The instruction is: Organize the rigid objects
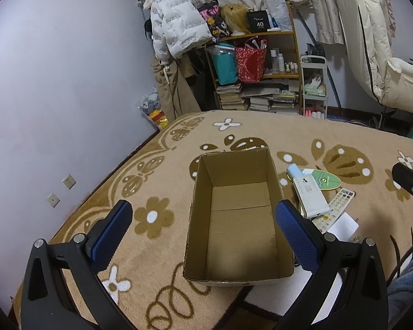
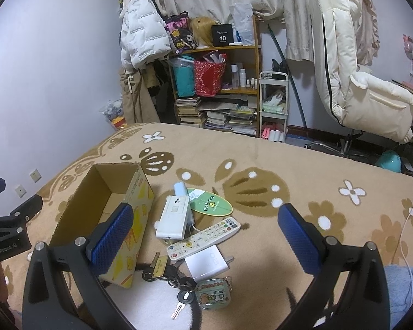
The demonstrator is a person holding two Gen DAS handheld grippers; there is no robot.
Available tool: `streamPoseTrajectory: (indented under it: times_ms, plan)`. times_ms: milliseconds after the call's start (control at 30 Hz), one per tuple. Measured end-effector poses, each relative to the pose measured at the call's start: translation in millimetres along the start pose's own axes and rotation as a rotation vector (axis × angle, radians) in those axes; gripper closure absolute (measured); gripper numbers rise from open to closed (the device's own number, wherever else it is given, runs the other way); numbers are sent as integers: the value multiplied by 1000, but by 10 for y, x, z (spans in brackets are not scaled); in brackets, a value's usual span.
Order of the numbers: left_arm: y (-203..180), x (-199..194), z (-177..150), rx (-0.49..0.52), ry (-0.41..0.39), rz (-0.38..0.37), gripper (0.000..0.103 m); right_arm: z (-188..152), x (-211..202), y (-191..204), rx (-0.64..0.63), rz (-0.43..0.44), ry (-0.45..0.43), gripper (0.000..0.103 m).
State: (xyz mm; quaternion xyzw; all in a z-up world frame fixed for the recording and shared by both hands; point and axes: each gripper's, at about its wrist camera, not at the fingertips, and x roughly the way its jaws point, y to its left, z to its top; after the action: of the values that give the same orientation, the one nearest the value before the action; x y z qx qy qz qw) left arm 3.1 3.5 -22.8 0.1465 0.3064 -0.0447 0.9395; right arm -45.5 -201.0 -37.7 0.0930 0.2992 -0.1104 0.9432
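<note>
An open, empty cardboard box [image 1: 241, 220] stands on the flowered blanket; it also shows in the right wrist view [image 2: 102, 209]. My left gripper [image 1: 203, 228] is open and empty, hovering over the box's near end. Right of the box lies a pile: a white flat device [image 2: 174, 217], a white remote [image 2: 203, 238], a white charger [image 2: 208, 264], a green oval card [image 2: 210, 205], a pale blue-capped tube [image 2: 181, 188], and keys with a keychain [image 2: 203, 294]. My right gripper [image 2: 206, 231] is open and empty above the pile. The pile also shows in the left wrist view [image 1: 314, 195].
The beige flowered blanket [image 2: 303, 165] covers the bed. Behind it stand a wooden shelf [image 2: 228, 82] with bags and books, a hanging white jacket [image 2: 143, 27], a small white cart [image 2: 274, 104] and a cream chair [image 2: 352, 77]. A white cable [image 2: 407, 220] lies at the right.
</note>
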Motion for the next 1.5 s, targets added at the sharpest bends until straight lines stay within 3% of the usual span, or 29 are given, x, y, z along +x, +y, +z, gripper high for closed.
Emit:
streamPoseTrajectory:
  times_ms: [233,400,833,1233,1500]
  plan:
    - [80,217,82,-31,83,-40,0,6,60,13,5,13,14,0]
    - [48,344,247,16,99,-39,0,33,179,56,-6,25,55,0]
    - [84,864,296,62,256,-66,0,-39,517,-88,-1,3,248,0]
    - [391,1271,167,-37,397,-114,0,-239,874,-98,-30,-22,419,0]
    - [495,1526,-108,-96,527,-172,18,-410,1038,-116,-49,-54,522,0]
